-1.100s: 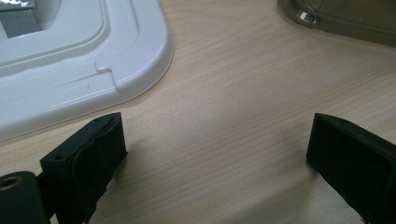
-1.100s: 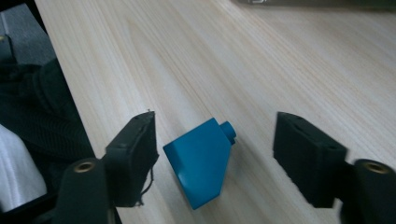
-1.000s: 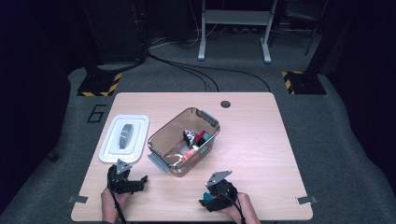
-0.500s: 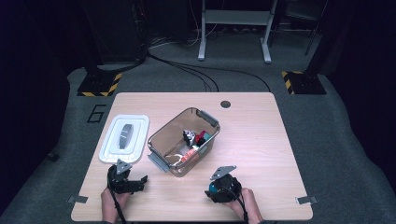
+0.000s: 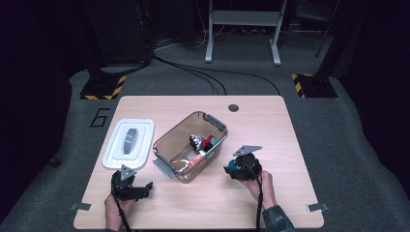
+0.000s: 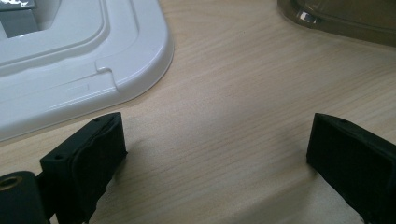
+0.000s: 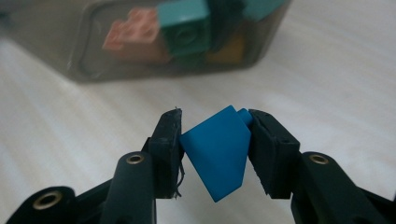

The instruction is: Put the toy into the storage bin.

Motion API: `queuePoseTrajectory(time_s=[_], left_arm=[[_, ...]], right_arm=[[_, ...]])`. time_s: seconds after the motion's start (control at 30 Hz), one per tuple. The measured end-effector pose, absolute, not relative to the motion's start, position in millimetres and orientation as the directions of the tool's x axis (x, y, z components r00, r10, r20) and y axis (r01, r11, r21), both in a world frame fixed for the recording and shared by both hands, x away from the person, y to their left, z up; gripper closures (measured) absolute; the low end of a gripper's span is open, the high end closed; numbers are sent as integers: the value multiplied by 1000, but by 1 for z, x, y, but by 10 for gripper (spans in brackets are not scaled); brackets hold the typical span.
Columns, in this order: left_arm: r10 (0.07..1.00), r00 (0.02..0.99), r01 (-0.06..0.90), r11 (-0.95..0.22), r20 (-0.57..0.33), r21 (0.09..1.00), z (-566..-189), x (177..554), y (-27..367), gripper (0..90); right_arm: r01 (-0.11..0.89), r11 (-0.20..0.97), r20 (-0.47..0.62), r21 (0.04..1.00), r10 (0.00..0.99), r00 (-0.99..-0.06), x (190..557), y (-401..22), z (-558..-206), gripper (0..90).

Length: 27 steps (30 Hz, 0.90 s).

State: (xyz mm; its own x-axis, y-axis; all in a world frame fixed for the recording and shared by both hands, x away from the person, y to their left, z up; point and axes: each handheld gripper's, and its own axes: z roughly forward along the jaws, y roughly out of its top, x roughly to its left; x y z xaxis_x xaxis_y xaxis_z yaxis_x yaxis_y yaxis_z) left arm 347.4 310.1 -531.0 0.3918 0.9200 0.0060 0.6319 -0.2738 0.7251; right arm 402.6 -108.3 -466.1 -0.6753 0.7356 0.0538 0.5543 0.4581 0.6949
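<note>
Pinching a blue block (image 7: 217, 156) between its two jaws, my right claw (image 5: 232, 168) hangs above the tabletop (image 5: 270, 130), just beside the clear bin (image 5: 167, 145); the jaws have just been closing on that block. Coloured bricks (image 5: 202, 144) lie inside the bin. My left claw (image 6: 215, 163) rests on the tabletop with its jaws spread wide and nothing between them, near the white lid (image 5: 116, 150).

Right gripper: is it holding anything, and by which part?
Yes. The right gripper pinches a blue toy brick by its two opposite sides. The left gripper holds nothing.
</note>
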Motion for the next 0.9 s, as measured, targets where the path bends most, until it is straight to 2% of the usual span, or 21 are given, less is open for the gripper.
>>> queuePoseTrajectory(time_s=[0.33,0.9], left_arm=[[920,391,630,-273,7,727,-531,348,310,45],[922,387,632,-266,1,728,-531,347,310,45]], right_arm=[[552,430,37,714,764,-644,435,-114,-444,560],[539,389,13,747,802,-597,468,-117,-414,560]])
